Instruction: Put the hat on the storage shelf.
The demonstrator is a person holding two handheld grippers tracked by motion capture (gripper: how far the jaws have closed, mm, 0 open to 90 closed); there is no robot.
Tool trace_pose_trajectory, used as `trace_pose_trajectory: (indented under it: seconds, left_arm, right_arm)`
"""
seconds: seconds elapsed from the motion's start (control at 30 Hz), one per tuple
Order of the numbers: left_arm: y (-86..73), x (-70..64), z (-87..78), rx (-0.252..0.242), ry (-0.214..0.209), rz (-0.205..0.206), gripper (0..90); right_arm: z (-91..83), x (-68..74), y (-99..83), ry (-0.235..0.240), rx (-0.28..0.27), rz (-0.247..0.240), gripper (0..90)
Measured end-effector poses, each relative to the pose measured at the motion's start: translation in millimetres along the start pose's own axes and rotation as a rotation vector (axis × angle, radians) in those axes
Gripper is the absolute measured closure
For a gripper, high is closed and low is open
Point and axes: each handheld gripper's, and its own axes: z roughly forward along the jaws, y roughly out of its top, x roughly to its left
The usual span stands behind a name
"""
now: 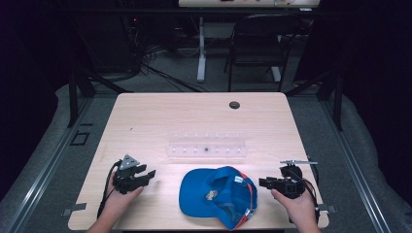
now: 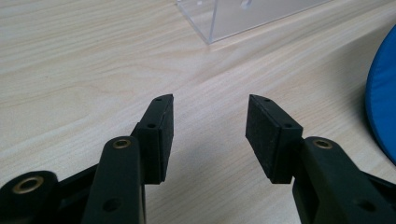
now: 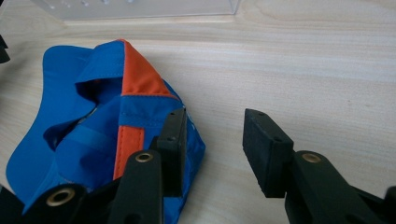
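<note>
A blue cap with orange panels (image 1: pixel 217 196) lies crumpled on the wooden table (image 1: pixel 160 114) near its front edge. Behind it stands a clear acrylic rack (image 1: pixel 208 144). My left gripper (image 1: pixel 149 175) rests low at the front left, open, with bare wood between its jaws (image 2: pixel 209 126); the cap's blue edge (image 2: pixel 383 107) is off to its right. My right gripper (image 1: pixel 262 183) is at the front right, open and pointing toward the cap (image 3: pixel 112 121). Its left fingertip (image 3: pixel 173 140) stands in front of the cap's edge, and its gap (image 3: pixel 215 142) holds nothing.
A small dark round grommet (image 1: pixel 234 105) sits near the table's far edge. A corner of the clear rack (image 2: pixel 243 18) lies ahead of the left gripper, and its front edge (image 3: pixel 140 9) lies beyond the cap. A folding chair (image 1: pixel 257 43) and a table leg (image 1: pixel 201 48) stand behind.
</note>
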Motion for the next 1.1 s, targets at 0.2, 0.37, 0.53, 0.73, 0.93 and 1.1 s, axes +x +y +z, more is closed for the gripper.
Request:
trace_pose_trajectory:
  seconds: [0.2, 0.37, 0.53, 0.73, 0.93, 1.1]
  left_arm:
    - [0.0, -0.9, 0.0, -0.002, -0.005, 0.002, 52.3]
    - [0.0, -2.0, 0.2, 0.000, -0.005, 0.006, 52.3]
    - [0.1, -2.0, 0.1, 0.000, -0.006, 0.007, 52.3]
    - [0.3, -1.3, -0.8, -0.002, -0.008, 0.003, 52.3]
    - [0.3, -1.5, -0.4, -0.001, -0.008, 0.007, 52.3]
    - [0.2, -2.1, 0.0, 0.000, -0.009, 0.007, 52.4]
  right_arm:
    - [-7.1, 5.4, 4.6, 0.007, 0.049, -0.011, 60.7]
    - [-11.1, 11.7, 9.1, 0.029, 0.074, -0.014, 60.7]
    - [-15.1, 19.2, 12.9, 0.052, 0.097, -0.030, 60.8]
    - [-15.7, 23.9, 14.7, 0.090, 0.123, -0.023, 61.8]
    - [-15.5, 29.6, 14.6, 0.095, 0.152, -0.037, 62.7]
    - [-16.7, 35.5, 13.6, 0.118, 0.165, -0.048, 61.7]
